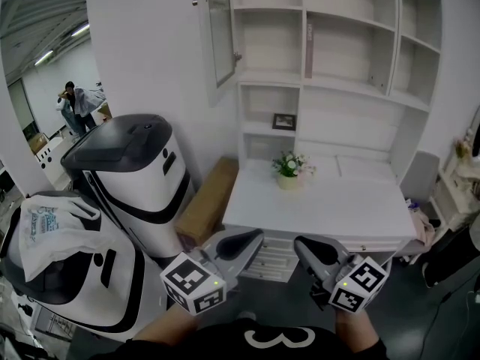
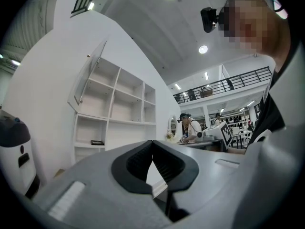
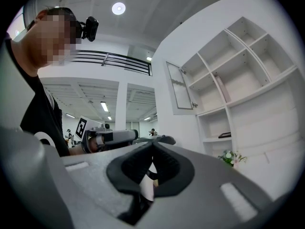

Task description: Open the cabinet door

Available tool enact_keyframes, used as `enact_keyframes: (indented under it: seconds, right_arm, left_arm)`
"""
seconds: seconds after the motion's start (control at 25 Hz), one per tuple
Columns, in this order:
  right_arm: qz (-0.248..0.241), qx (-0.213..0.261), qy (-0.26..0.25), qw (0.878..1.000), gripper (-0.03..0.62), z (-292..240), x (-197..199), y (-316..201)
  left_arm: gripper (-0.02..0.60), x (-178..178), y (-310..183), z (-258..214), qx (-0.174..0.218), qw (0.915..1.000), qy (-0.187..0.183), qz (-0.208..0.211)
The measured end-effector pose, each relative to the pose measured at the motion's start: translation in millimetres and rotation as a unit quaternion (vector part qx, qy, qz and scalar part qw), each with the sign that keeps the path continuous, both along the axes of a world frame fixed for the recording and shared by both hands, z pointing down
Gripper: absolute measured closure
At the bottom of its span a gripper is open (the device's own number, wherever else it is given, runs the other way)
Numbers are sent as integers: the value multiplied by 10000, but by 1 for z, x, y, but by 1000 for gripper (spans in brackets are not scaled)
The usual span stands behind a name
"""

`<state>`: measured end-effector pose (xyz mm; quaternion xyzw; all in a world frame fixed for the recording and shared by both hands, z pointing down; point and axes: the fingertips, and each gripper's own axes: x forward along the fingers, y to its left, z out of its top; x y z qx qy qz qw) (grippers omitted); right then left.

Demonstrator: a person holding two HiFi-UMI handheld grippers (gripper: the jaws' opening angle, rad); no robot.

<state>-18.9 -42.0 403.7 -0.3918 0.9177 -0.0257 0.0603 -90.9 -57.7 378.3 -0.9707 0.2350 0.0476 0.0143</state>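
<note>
The white cabinet's glass door (image 1: 221,28) stands swung outward at the upper left of the shelf unit (image 1: 330,51). It also shows in the left gripper view as the door (image 2: 88,75) and in the right gripper view as the door (image 3: 180,87). Both grippers hover low in front of the white desk (image 1: 322,201), far below the door and touching nothing. My left gripper (image 1: 251,240) is shut and empty, its tips meeting (image 2: 152,142). My right gripper (image 1: 304,247) is likewise shut with nothing held (image 3: 152,143).
A flower pot (image 1: 289,167) sits on the desk and a small picture frame (image 1: 283,121) on a lower shelf. Two white-and-black machines (image 1: 131,171) stand at left, one draped with a plastic bag (image 1: 49,231). A cardboard box (image 1: 206,201) leans beside the desk. People (image 1: 75,103) stand far back.
</note>
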Motion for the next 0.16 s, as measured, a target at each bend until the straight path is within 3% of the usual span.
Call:
enact_keyframes:
  seconds: [0.16]
  right_arm:
    - [7, -63, 3, 10000, 594, 2, 2, 0]
  left_arm:
    - [574, 4, 2, 0, -20, 10000, -46, 38]
